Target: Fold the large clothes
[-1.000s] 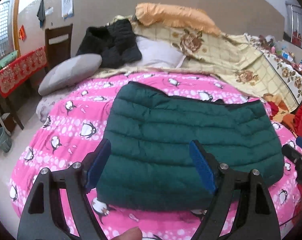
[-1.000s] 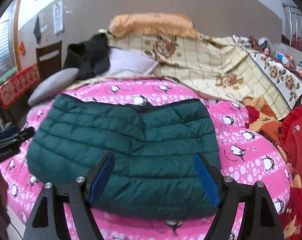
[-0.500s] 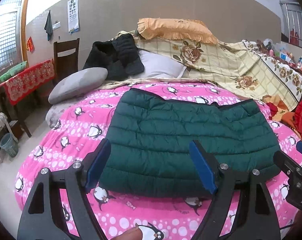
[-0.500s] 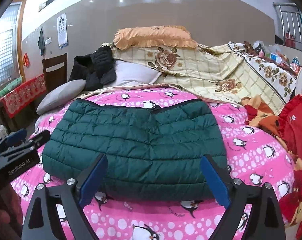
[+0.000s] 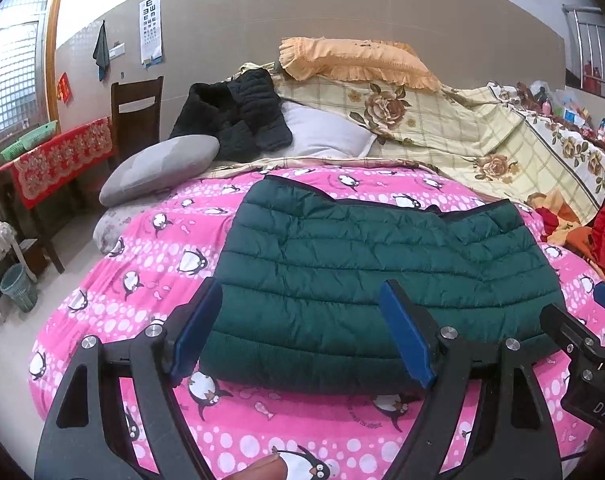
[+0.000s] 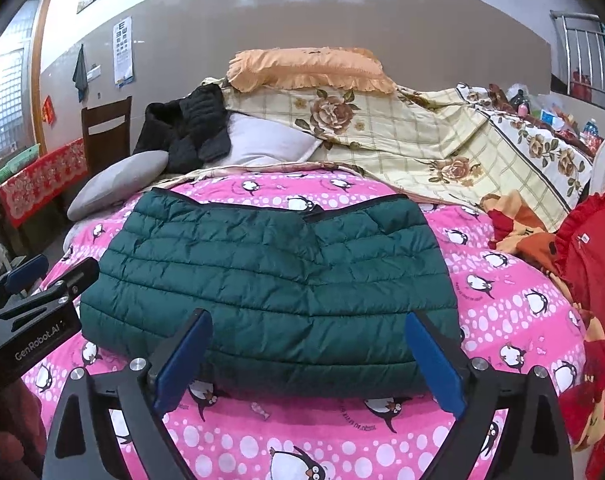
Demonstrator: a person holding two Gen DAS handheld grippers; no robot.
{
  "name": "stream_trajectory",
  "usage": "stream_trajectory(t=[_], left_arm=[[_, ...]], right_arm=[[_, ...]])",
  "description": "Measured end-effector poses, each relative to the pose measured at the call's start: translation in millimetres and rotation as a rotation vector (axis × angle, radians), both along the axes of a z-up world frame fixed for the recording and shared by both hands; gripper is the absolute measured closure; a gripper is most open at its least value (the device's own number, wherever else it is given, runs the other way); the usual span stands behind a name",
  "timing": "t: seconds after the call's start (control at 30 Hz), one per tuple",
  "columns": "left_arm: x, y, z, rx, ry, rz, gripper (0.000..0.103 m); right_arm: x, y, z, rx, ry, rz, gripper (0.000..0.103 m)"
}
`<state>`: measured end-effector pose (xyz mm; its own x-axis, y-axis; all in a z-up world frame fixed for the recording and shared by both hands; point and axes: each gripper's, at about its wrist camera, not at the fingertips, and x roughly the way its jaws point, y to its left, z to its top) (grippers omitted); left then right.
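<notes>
A dark green quilted jacket [image 5: 382, 248] [image 6: 270, 264] lies folded into a wide flat rectangle on the pink penguin bedspread [image 5: 150, 280] [image 6: 522, 300]. My left gripper [image 5: 299, 286] hovers over the jacket's near left part, open, its blue pads apart from the fabric. Over the near right part my right gripper [image 6: 308, 316] stands open wide, nothing pressed between its pads. Each gripper shows at the edge of the other's view: the right gripper [image 5: 574, 344] and the left gripper [image 6: 34, 300]. A fingertip [image 5: 266, 470] shows at the bottom of the left wrist view.
At the head of the bed lie a black coat [image 5: 238, 116], a grey pillow [image 5: 158, 168], a white pillow [image 5: 322, 136], a yellow floral quilt [image 5: 442, 128] and an orange pillow [image 5: 354, 60]. Red cloth [image 6: 594, 260] piles at the right. A chair [image 5: 136, 108], a table [image 5: 58, 160] and a bin [image 5: 18, 286] stand left.
Both grippers have drawn back from the jacket toward the bed's near edge, so more pink bedspread shows in front. The right gripper's jaws have widened. The jacket lies still.
</notes>
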<state>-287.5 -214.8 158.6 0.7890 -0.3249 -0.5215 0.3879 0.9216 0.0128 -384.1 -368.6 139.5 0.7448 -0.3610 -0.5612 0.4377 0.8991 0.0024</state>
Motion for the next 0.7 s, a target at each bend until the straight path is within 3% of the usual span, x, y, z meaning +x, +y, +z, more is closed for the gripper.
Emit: stream_trajectory(t=[0.7], left_arm=[[-3.5, 0.9, 4.6, -0.025, -0.023, 0.001, 0.021]], right_arm=[[-1.9, -0.5, 11.5, 0.018, -0.032, -0.006, 0.007]])
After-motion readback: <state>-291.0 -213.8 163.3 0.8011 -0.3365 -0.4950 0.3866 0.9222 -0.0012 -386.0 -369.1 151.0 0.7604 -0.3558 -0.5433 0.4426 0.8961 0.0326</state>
